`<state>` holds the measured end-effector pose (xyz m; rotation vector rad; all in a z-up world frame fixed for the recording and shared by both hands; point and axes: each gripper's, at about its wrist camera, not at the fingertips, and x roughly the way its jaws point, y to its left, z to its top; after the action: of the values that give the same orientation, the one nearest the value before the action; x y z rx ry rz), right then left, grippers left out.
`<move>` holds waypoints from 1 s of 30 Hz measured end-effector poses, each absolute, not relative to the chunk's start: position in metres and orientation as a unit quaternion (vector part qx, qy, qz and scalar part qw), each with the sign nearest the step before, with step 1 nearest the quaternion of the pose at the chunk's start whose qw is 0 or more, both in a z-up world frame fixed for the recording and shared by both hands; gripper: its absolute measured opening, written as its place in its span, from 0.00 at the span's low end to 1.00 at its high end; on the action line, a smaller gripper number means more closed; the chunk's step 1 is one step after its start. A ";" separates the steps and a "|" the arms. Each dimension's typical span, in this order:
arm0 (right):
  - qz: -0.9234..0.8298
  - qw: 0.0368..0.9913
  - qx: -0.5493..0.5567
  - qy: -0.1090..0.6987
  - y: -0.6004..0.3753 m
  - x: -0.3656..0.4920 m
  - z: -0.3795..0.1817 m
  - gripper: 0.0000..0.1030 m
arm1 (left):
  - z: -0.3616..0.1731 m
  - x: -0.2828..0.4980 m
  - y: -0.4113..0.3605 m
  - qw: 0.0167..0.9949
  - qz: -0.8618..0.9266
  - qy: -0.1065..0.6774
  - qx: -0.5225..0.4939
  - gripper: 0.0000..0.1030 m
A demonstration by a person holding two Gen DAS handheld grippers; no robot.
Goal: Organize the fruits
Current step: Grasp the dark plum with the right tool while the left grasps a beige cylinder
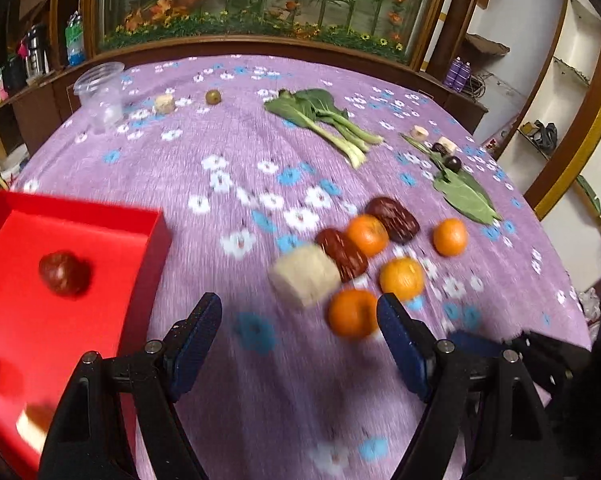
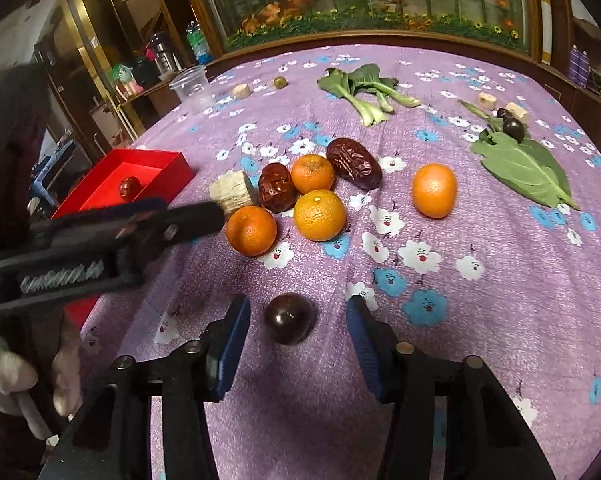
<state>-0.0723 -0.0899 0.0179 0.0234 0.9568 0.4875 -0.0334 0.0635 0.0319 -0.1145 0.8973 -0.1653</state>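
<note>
Dark plum between right tongs only.

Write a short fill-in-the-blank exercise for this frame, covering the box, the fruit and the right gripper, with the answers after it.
1. The box at the cloth's edge is coloured ____.
2. The number of oranges lying on the cloth is ____.
3. The dark round fruit lies between the fingers of the ____ gripper, untouched by its pads.
4. The clear plastic cup stands ____.

Answers: red; four; right; upright
</note>
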 end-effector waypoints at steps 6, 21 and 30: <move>0.232 0.859 -0.004 0.456 -0.086 -0.071 0.016 0.49 | 0.019 -0.006 0.064 0.891 -0.079 0.445 -0.046 0.63; 0.233 0.863 -0.036 0.446 -0.074 -0.084 0.023 0.25 | 0.026 -0.025 0.076 0.889 -0.100 0.437 -0.093 0.41; 0.241 0.872 -0.020 0.425 -0.070 -0.102 0.046 0.25 | 0.058 -0.067 0.109 0.907 -0.073 0.397 -0.121 0.41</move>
<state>-0.1022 -0.0702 0.0465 -0.0420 0.8882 0.5043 -0.0672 0.1089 0.0582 -0.2497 0.8202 -0.1510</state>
